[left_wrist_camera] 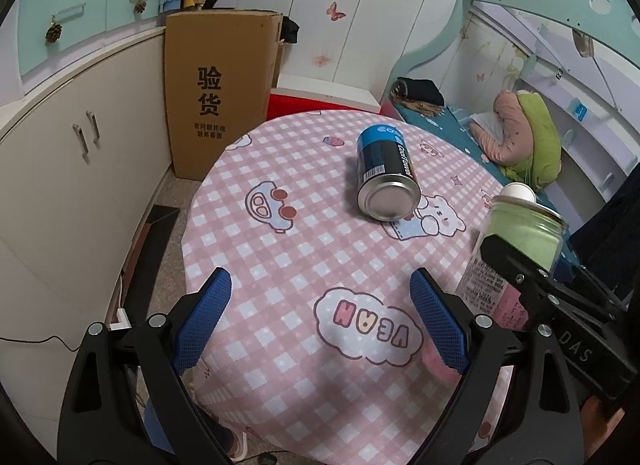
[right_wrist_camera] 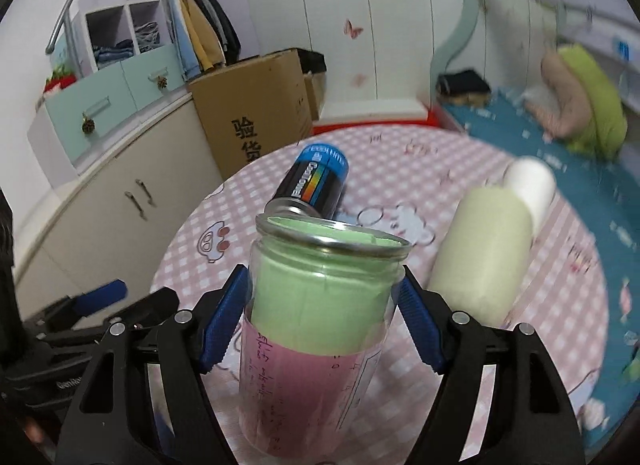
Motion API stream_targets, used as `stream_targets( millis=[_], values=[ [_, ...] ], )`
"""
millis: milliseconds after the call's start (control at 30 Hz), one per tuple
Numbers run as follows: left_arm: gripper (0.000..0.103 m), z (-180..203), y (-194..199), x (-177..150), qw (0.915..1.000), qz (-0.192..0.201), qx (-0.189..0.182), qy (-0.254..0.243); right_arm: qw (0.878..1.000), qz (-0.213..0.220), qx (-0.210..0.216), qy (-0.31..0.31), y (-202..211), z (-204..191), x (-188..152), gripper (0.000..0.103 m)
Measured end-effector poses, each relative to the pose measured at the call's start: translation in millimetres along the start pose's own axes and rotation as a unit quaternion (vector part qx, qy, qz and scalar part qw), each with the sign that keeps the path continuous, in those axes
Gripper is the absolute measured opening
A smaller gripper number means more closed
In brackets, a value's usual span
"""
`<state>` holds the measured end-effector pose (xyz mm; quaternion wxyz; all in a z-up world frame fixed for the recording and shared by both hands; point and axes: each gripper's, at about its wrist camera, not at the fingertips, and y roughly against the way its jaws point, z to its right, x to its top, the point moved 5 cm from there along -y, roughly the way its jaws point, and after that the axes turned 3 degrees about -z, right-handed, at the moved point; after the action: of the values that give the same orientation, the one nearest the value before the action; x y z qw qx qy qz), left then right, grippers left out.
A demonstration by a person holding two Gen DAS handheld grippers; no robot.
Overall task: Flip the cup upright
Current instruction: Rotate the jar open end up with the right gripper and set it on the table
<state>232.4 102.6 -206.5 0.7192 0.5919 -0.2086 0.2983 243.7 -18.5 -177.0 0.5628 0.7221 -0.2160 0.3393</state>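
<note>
The right gripper (right_wrist_camera: 322,305) clamps its blue pads on a clear glass cup (right_wrist_camera: 316,329) lined with green and pink paper, the mouth tilted up and away from the tool. Just beyond the cup a blue-and-black can (right_wrist_camera: 316,181) lies on its side on the pink checked tablecloth (right_wrist_camera: 560,305); a pale green bottle (right_wrist_camera: 488,249) lies to the gripper's right. The left gripper (left_wrist_camera: 320,317) hangs over the cloth with fingers spread apart, holding nothing

left claw (left_wrist_camera: 320,317) spread, right claw (right_wrist_camera: 322,323) clamped
</note>
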Motion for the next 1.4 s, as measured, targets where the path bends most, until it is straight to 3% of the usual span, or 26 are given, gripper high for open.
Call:
stream_targets(
  millis=[333, 733, 867, 1300, 1400],
  values=[
    [0.091, -7, 4, -4, 1.0, 0.0, 0.007, 0.004, 0.997, 0.056, -0.037, 0.048, 3, -8, -6, 0.07],
    [0.091, -9, 34, -12, 0.9997, 0.017, 0.013, 0.009, 0.997, 0.058, -0.026, 0.037, 27, -14, -22, 0.074],
    [0.091, -8, 53, -13, 0.9993, 0.033, 0.012, 0.008, 0.996, 0.074, -0.023, 0.037, 46, -18, -23, 0.085],
    [0.091, 30, 129, -19, 0.9938, 0.106, 0.008, -0.032, 0.99, 0.132, -0.019, 0.034, 127, -21, -28, 0.086],
    [0.091, 38, 144, -21, 0.9917, 0.121, 0.008, -0.042, 0.988, 0.147, -0.019, 0.029, 147, -19, -31, 0.094]
  ],
)
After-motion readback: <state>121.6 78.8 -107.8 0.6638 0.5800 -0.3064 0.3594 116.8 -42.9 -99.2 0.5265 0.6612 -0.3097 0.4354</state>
